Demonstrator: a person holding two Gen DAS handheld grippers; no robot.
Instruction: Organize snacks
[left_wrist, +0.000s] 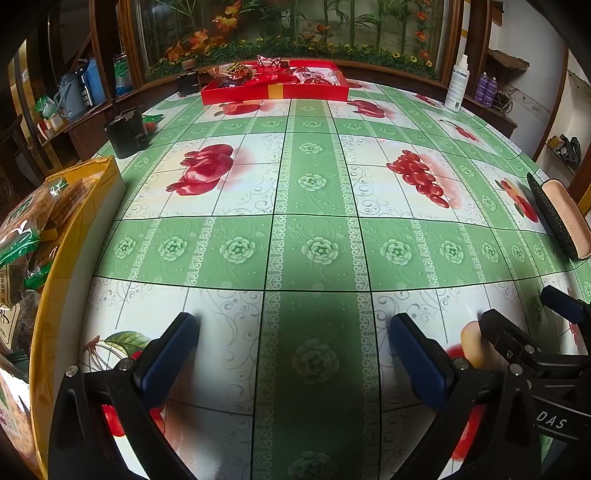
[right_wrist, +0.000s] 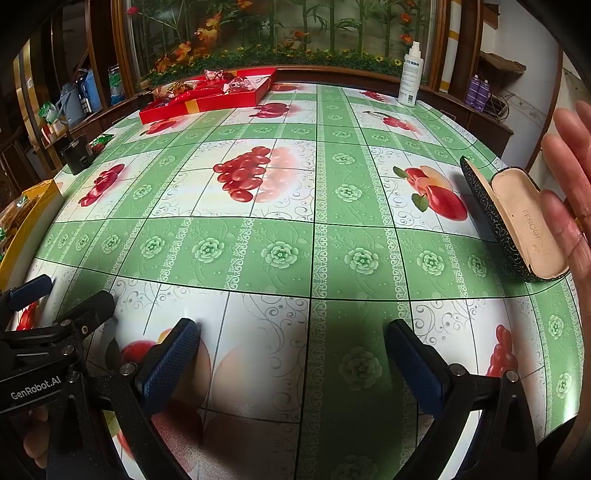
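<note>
Jaws apart on the left gripper (left_wrist: 293, 347), nothing between the two blue pads (left_wrist: 173, 354), low over the green-and-white tablecloth (left_wrist: 317, 177) and aimed down the table. Beside it at right, the other black gripper body printed "DAS", just off the cloth. At left edge, one yellow box (left_wrist: 79, 221) heaped with green-and-brown snack packets (left_wrist: 22, 236); exact count not readable. At the far end, one red tray (left_wrist: 275, 90) with wrapped snacks inside, well apart from the yellow box. One black box (left_wrist: 127, 133) near the left edge, a second smaller dark one beyond it. One white spray bottle (left_wrist: 456, 83) at far right. One open glasses case (left_wrist: 557, 218) at the right edge.

Jaws apart likewise on the right gripper (right_wrist: 293, 350), empty, blue pads (right_wrist: 171, 358) low over the cloth. Left gripper body marked "GenRobot.AI" at lower left, fingertips visible beneath it. One bare hand (right_wrist: 574, 184) raised at the right edge, palm open, fingers spread upward, just beside the open glasses case (right_wrist: 517, 218); contact unclear. Red tray (right_wrist: 210, 92) far left of centre, yellow box (right_wrist: 29, 210) barely in view at left, spray bottle (right_wrist: 409, 77) upright at the far edge, black box (right_wrist: 75, 155) at left.
</note>
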